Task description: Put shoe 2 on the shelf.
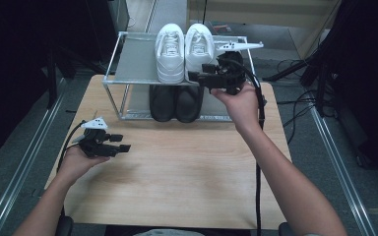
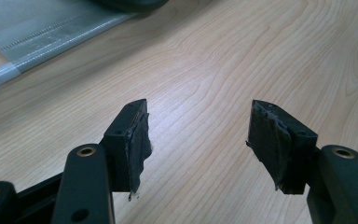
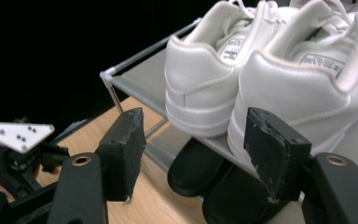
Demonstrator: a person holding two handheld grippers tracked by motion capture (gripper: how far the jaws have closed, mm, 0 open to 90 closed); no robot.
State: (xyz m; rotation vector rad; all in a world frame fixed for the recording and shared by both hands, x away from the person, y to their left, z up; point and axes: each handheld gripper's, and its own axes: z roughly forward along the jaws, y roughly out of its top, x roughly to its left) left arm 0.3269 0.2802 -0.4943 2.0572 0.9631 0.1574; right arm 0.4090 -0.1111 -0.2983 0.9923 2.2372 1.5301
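My left claw (image 1: 120, 143) hovered low over the pale wooden worktop (image 1: 177, 172), well to the left of the shoe rack (image 1: 128, 66) and nearer to me than its front rail. Its jaws stood apart with nothing between them; in the left gripper view there was bare wood grain under the gap, and a corner of the rack's bottom tier lay off to the upper left.

The shoe rack, a metal frame with grey shelves, sat at the far edge of the worktop. On its top shelf stood the white sneakers (image 1: 184, 49), side by side and touching, heels toward me, on the right half of the shelf. On the bottom shelf, directly under them, the black shoes (image 1: 174, 103) lay as a pair, also side by side.

My right claw (image 1: 195, 76) was held at the rack's front right, level with the top shelf, just beside the heel of the right-hand white sneaker. Its jaws stood apart and gripped nothing. In the right gripper view the two white heels rose just beyond the jaws, the right-hand heel (image 3: 298, 88) nearest the gap, with the black shoes below them.
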